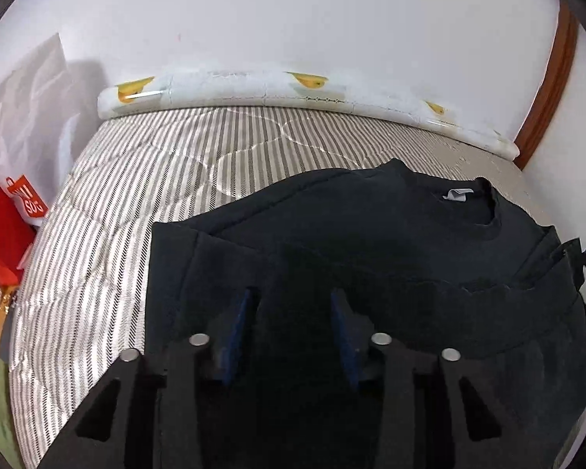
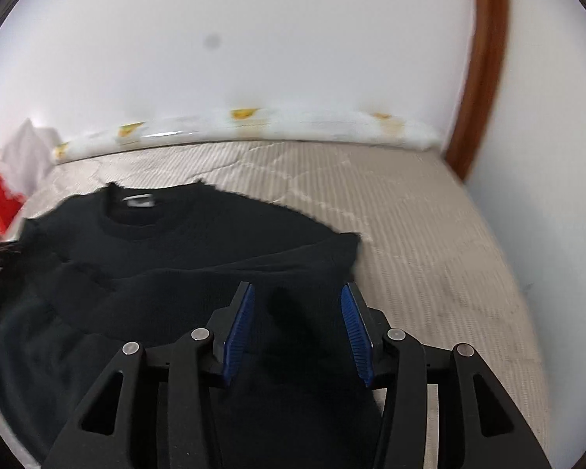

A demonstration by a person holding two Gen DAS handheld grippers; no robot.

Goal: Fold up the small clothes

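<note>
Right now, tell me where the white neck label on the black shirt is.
The white neck label sits inside the collar of the black shirt, at the garment's far end toward the rolled white mat along the wall; upper right in the left wrist view, upper left in the right.

I read only one marking: white characters on an orange tag (image 1: 24,194) at the left edge of the left wrist view, seen tilted and partly cut off, resembling "11" above "SOS"; I cannot confirm them. The white neck label (image 1: 455,194) inside the black sweater (image 1: 371,242) shows no print I can read. The right wrist view is blurred.
</note>
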